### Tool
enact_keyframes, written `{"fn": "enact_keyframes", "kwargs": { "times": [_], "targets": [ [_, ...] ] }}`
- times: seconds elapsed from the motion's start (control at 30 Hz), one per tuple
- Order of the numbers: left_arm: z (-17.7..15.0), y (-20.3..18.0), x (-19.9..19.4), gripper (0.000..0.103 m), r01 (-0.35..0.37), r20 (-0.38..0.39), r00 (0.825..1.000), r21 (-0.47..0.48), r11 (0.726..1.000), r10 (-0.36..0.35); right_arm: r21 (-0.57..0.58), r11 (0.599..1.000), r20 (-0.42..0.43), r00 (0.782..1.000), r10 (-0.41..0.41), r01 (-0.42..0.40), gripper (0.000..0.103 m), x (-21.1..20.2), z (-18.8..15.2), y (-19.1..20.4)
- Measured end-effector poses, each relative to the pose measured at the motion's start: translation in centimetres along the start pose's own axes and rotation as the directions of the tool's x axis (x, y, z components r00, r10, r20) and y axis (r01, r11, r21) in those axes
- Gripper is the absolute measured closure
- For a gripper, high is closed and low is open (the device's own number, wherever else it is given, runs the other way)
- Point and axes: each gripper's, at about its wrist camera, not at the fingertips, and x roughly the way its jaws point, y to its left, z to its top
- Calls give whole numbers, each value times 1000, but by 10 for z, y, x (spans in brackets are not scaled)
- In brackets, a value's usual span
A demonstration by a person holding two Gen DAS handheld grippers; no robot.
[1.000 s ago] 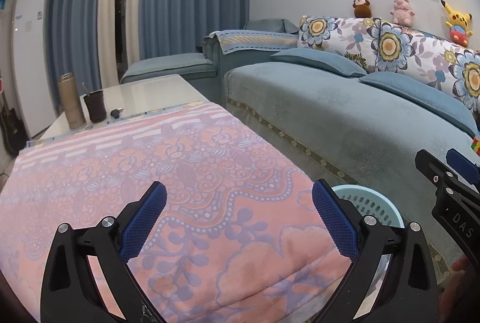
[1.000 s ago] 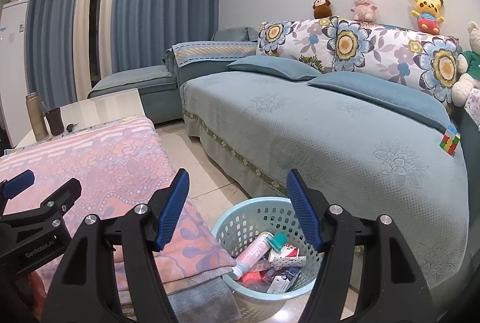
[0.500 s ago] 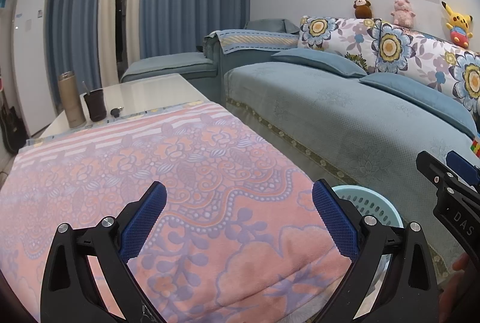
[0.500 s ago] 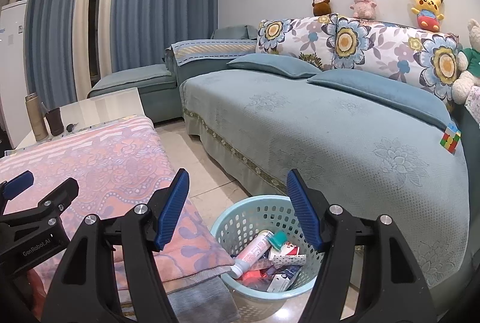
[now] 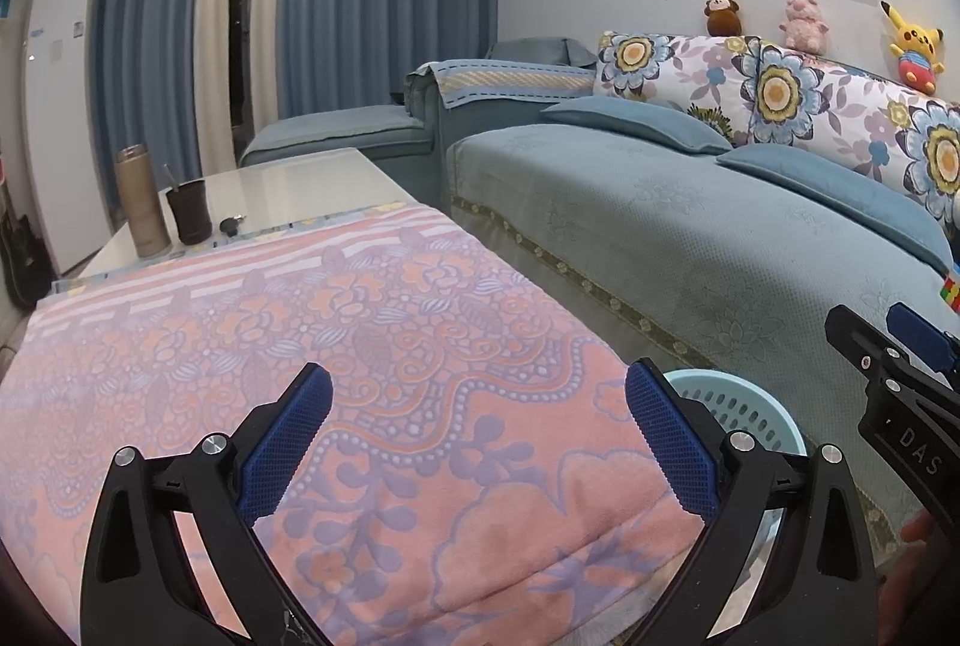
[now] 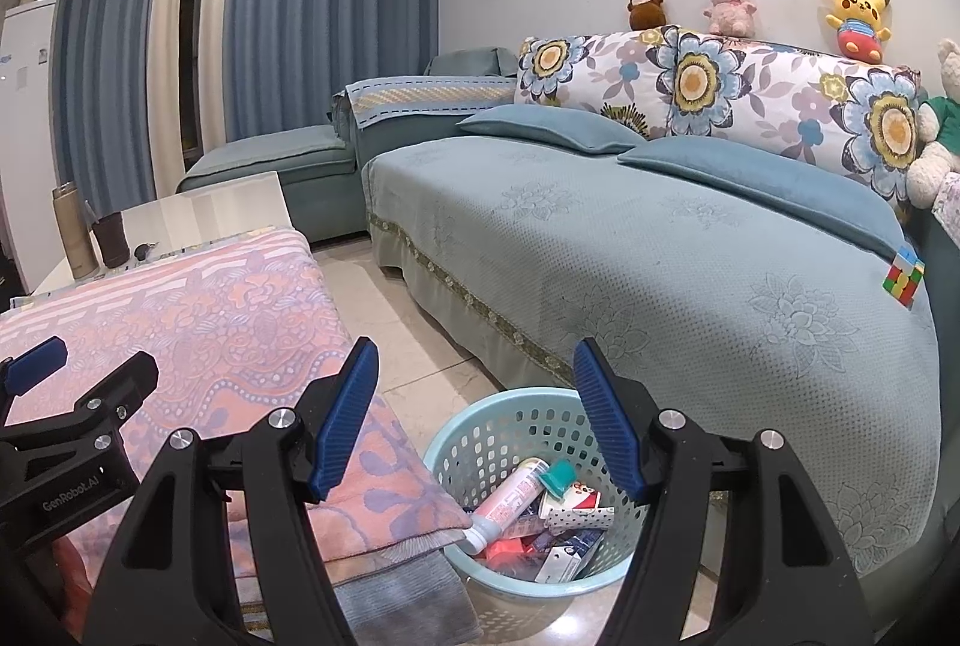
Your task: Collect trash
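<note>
A light blue perforated basket (image 6: 480, 442) stands on the floor between the table and the sofa. It holds several pieces of trash, among them a white and pink tube (image 6: 510, 496) and small packets (image 6: 570, 511). My right gripper (image 6: 474, 406) is open and empty above the basket. My left gripper (image 5: 477, 430) is open and empty over the pink patterned cloth (image 5: 336, 346) on the table. The basket's rim (image 5: 744, 400) shows behind the left gripper's right finger. No loose trash shows on the cloth.
A teal sofa (image 6: 660, 256) with floral cushions runs along the right. A tan flask (image 5: 141, 202), a dark cup (image 5: 189, 214) and keys (image 5: 231, 224) stand at the table's far end. A colour cube (image 6: 903, 280) lies on the sofa. Tiled floor (image 6: 390, 322) lies between table and sofa.
Both grippers stay open and empty and hold nearly still, with only a slight shift in view.
</note>
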Motion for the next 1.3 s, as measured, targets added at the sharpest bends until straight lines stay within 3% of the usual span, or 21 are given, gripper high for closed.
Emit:
{"fn": "enact_keyframes", "kwargs": {
  "times": [1.3],
  "targets": [
    [-2,-2,1,8,-6,2,1000,14,1000,6,2,1000,-13,1000,9,-9,39,3,-5,-1]
  ]
}}
